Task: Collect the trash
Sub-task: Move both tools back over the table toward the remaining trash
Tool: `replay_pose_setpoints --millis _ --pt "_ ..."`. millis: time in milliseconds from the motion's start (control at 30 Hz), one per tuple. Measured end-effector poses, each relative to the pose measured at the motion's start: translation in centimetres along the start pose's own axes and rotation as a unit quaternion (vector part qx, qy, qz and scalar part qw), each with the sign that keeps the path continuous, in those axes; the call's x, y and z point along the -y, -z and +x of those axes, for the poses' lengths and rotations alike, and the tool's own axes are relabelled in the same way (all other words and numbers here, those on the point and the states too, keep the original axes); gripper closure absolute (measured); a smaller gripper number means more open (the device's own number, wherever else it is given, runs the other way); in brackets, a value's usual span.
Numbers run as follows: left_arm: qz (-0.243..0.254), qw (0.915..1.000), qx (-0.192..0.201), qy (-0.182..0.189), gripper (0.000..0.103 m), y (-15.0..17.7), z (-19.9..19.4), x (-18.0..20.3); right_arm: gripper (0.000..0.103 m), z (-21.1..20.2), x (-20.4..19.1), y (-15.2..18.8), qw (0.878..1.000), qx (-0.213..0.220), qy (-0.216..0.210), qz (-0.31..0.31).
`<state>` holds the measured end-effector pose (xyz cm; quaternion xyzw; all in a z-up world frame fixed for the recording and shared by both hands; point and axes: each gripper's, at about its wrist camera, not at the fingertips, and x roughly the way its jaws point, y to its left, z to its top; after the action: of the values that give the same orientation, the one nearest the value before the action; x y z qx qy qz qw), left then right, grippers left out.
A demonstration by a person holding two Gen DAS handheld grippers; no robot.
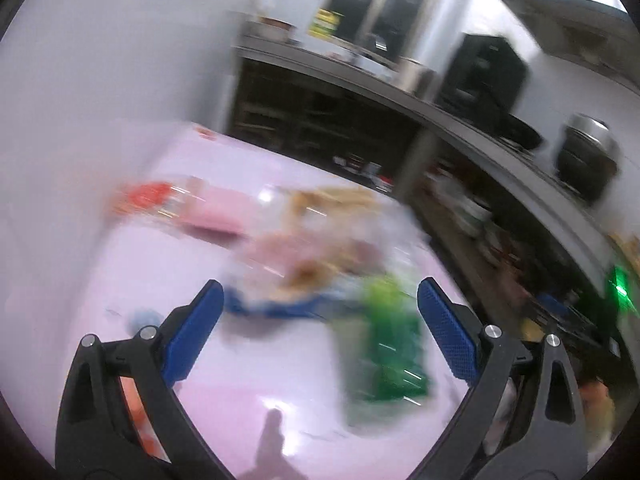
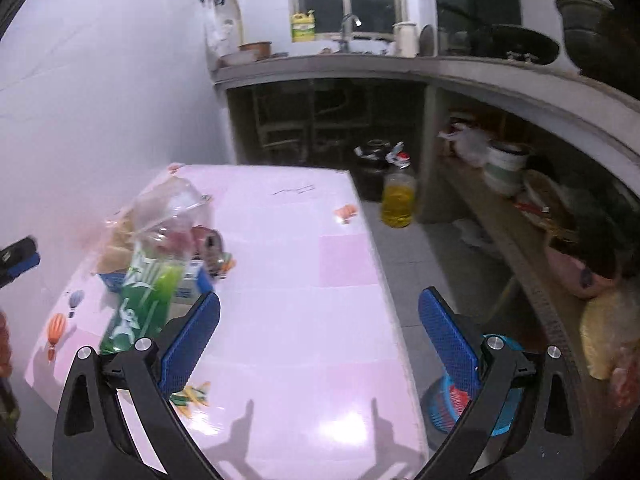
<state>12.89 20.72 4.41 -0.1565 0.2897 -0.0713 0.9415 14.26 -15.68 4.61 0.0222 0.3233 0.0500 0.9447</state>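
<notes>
A pile of trash lies on the pink table: a green wrapper, a clear plastic bag, a blue-and-white carton and a small can. In the blurred left wrist view the green wrapper lies just ahead between the fingers, with the blue carton, a pink packet and a red wrapper beyond. My left gripper is open and empty above the pile. My right gripper is open and empty above the table's right half. The left gripper's fingertip shows at the far left.
A blue basket stands on the floor to the right of the table. A yellow oil bottle stands on the tiled floor beyond. A concrete counter with shelves of pots and bags runs along the back and right. A white wall is on the left.
</notes>
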Motion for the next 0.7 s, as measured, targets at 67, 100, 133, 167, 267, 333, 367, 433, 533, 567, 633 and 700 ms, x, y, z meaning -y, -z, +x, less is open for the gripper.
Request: replay_pose_setpoints --millis 67,100,133,167,267,333,367,433,533,567,633,700 --pt "0.005 0.9995 0.004 -0.032 0.01 -1.3 1.1 -2.1 0.007 0.9 -0.1 -0.1 1.0 -0.007 -0.009 -0.001" --pt "0.005 0.9985 0.002 -0.054 0.01 -2.0 1.7 -3.3 0.007 1.1 -0.3 -0.2 1.0 -0.009 -0.012 -0.002" --pt "0.004 0.9976 -0.003 -0.07 0.01 -3.0 3.1 -4.5 0.007 1.4 -0.6 -0.2 1.0 -0.011 -0.014 -0.003" --pt "0.005 0.9963 -0.006 -0.086 0.01 -3.9 4.5 -5.7 0.007 1.8 -0.8 -0.4 1.0 -0.014 -0.016 -0.003" --pt "0.073 0.9876 -0.036 -0.134 0.012 -5.6 9.2 -7.7 0.007 2.6 -1.1 -0.6 1.0 -0.021 -0.017 -0.003" --pt "0.129 0.9745 -0.063 -0.172 0.02 -5.6 11.7 -9.0 0.007 3.0 -1.1 -0.9 1.0 -0.026 -0.016 -0.003" --pt "0.157 0.9683 -0.077 -0.178 0.022 -5.5 12.9 -9.5 0.007 3.2 -1.0 -0.9 0.999 -0.028 -0.015 -0.003" --pt "0.201 0.9551 -0.105 -0.19 0.025 -5.0 15.2 -10.1 0.007 3.6 -0.8 -1.2 0.999 -0.032 -0.011 -0.001" --pt "0.249 0.9398 -0.134 -0.192 0.03 -4.1 17.4 -10.4 0.007 4.5 -0.4 -1.6 0.999 -0.04 -0.007 0.009" --pt "0.261 0.9349 -0.14 -0.195 0.034 -3.9 18.0 -10.4 0.007 4.9 -0.2 -1.7 0.999 -0.044 -0.007 0.014" --pt "0.286 0.924 -0.154 -0.203 0.041 -3.6 19.2 -10.4 0.007 5.4 -0.2 -1.9 0.999 -0.047 -0.009 0.021" --pt "0.3 0.9175 -0.16 -0.207 0.052 -3.6 20.0 -10.3 0.007 5.8 -0.4 -2.1 0.999 -0.049 -0.009 0.022"
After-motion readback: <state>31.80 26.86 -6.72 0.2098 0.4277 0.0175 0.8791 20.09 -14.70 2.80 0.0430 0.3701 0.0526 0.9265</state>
